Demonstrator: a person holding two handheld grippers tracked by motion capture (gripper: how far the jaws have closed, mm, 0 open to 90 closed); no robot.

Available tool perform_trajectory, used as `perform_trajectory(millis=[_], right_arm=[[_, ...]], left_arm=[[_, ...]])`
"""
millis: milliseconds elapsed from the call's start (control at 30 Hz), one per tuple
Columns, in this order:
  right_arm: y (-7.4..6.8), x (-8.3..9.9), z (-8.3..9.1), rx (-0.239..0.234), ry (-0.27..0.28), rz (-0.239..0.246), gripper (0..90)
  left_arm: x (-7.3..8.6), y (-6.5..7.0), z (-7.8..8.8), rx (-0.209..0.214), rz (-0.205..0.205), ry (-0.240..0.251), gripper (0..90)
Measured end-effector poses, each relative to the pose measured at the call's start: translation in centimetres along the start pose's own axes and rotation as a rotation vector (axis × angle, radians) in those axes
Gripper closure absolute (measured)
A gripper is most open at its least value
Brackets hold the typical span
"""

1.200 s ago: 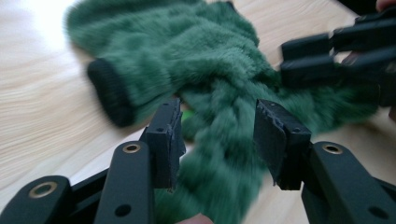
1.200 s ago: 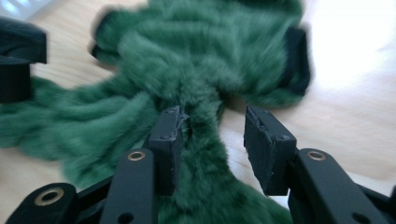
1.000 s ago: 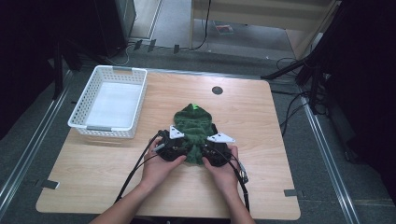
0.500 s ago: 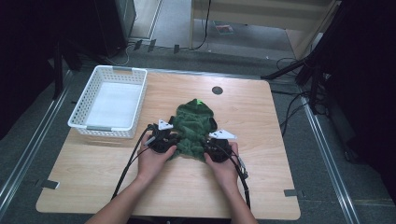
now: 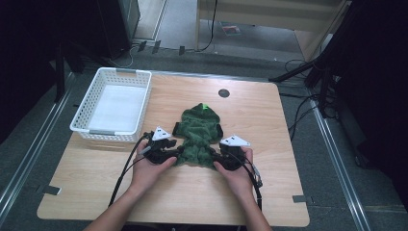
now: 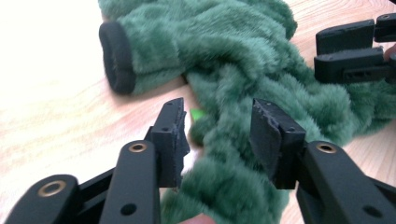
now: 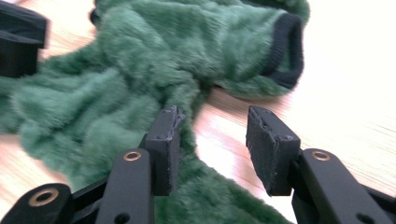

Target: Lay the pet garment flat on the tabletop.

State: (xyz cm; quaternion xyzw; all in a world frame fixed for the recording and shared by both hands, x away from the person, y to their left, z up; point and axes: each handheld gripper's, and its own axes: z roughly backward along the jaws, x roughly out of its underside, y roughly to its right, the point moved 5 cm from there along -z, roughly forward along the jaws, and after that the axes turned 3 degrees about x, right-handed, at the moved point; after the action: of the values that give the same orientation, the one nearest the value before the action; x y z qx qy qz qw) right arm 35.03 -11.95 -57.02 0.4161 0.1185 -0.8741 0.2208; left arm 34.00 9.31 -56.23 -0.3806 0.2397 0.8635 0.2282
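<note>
Green fleece garment (image 5: 198, 134) on table between left hand-held gripper (image 5: 169, 153) and right hand-held gripper (image 5: 217, 157), both just released.

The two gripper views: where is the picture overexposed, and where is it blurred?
Left gripper view: the light wooden table burns out to white at upper left, and the fluffy green garment with black cuffs blurs near the jaws. Right gripper view: the tabletop glares white at upper right; the fur looks soft throughout.

Garment: green fleece garment (image 6: 243, 79) bunched on the wooden table (image 6: 56, 116)
Cuff: black cuff (image 6: 116, 58), upper left
Jaws: left gripper (image 6: 217, 135) parted, having just opened, fleece between them
Beyond: right gripper (image 6: 355, 51), upper right
</note>
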Motion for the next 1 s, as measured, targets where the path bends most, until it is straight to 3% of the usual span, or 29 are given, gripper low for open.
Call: perform_trajectory(millis=[100,200,300,367,433,467,533,700,833,1000], right_arm=[[0.7,0.2,-0.2,0.044,-0.008,-0.003,57.5],[1.5,0.5,-0.6,0.091,-0.032,-0.001,56.9],[1.6,0.4,0.0,0.056,0.016,-0.043,55.3],[0.9,0.2,0.6,0.008,0.052,-0.045,53.2],[-0.1,0.1,0.7,-0.039,0.052,-0.024,50.6],[-0.5,0.3,0.6,-0.040,0.037,0.002,49.9],[-0.7,0.6,0.1,0.001,0.006,0.050,49.3],[0.2,0.7,0.2,0.016,0.018,0.016,47.7],[0.7,0.2,1.3,0.010,0.065,0.006,41.9],[2.1,0.5,3.2,0.019,0.115,-0.039,32.9]], left_arm=[[0.2,0.1,0.6,0.013,-0.008,0.006,56.1],[0.2,0.4,1.8,0.030,-0.024,0.045,54.0],[0.5,0.4,3.3,0.038,-0.022,0.084,51.9],[1.0,0.1,4.5,0.040,-0.015,0.110,50.7],[1.6,-0.2,5.5,0.041,-0.011,0.128,49.8],[1.9,-0.5,6.1,0.034,-0.013,0.134,49.3],[2.6,-1.0,7.3,0.040,-0.006,0.150,48.5],[4.5,-2.7,10.6,-0.009,-0.019,0.203,43.2],[5.9,-4.6,13.2,-0.037,0.025,0.261,39.6],[7.6,-7.1,15.7,-0.077,0.079,0.314,35.9]])
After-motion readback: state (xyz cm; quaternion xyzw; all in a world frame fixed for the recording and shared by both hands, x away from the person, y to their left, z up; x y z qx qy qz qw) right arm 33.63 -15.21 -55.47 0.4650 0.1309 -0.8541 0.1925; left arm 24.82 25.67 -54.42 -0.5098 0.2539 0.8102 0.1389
